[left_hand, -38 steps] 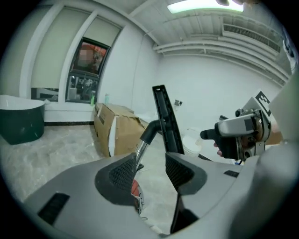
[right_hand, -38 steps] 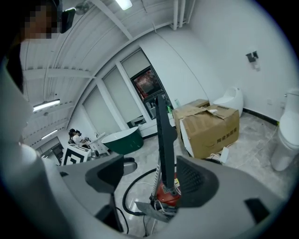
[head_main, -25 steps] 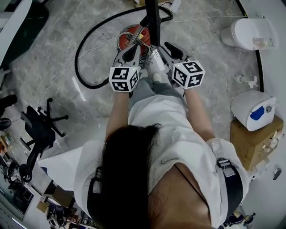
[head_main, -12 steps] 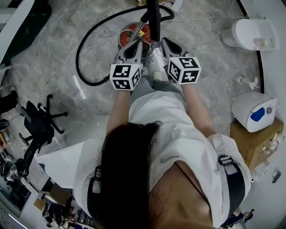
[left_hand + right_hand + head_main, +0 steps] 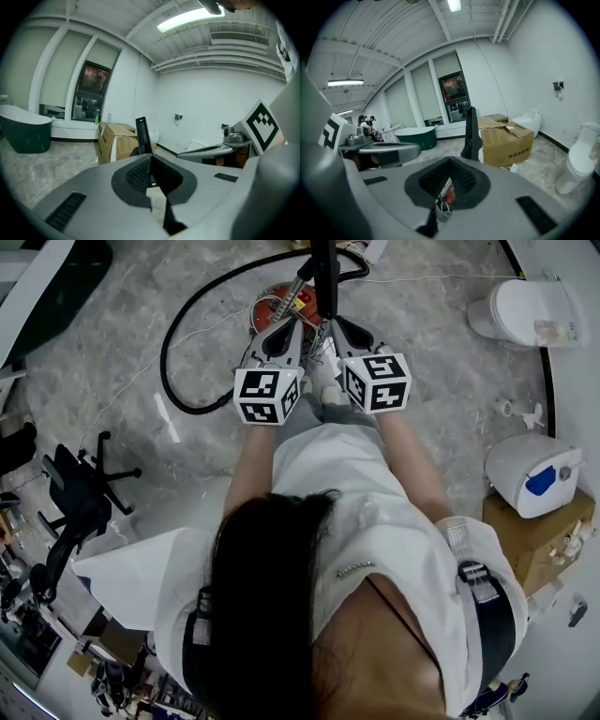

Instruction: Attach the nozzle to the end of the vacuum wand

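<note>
The black vacuum wand stands upright over the red canister, and its black hose loops across the floor. My left gripper is at the wand's left and my right gripper at its right, both close to it. In the left gripper view the jaws are shut, with the wand rising just beyond their tips. The right gripper is shut too, with the wand above it. A red label shows through the gap in its pads. I cannot make out a separate nozzle.
A toilet stands at the far right. A white appliance and a cardboard box sit nearer on that side. An office chair is at the left. A green bathtub and another box stand ahead.
My right gripper has swung left to the wand and its jaws have gone from open to shut. The left gripper has shifted slightly toward the wand.
</note>
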Motion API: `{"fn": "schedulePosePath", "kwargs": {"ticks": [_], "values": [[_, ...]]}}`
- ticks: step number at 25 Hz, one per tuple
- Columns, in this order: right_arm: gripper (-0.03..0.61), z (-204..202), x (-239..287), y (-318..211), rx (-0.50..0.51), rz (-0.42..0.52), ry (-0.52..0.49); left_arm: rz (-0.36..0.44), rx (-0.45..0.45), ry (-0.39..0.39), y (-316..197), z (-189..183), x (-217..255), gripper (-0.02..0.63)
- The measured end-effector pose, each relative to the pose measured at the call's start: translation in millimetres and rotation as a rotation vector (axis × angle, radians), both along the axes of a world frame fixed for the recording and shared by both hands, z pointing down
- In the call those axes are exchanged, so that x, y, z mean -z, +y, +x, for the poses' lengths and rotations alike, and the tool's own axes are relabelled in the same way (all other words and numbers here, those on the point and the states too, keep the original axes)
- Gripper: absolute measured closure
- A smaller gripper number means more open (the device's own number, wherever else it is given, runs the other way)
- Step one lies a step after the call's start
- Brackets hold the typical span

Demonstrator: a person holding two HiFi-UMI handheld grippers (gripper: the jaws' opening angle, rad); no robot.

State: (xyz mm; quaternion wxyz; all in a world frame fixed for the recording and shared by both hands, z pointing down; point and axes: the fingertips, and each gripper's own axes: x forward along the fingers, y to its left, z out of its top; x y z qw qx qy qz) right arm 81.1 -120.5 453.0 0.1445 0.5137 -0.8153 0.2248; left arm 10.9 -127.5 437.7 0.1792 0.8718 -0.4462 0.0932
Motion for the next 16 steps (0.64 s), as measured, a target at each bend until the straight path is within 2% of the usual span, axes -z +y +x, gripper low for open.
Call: {"fn": "schedulePosePath", "kwargs": {"ticks": [4,10,16], "values": [[0.565,-2.7,-1.1,1.6,0.016,0.001,0.012,0.014,0.031,-0.009,-0.8,-6.2,1.5,0.612],[0.565,-7.7,-6.6,8.1,0.032,-0.017,0.017,-0.016,0.030,0.013,7.7,-7.7,0.0,0.612],[0.565,-15.4,-7.5,12.7,0.054,-0.008,0.029,0.000,0.022,-0.025,14.0,-8.3,-0.9,0.612]]}}
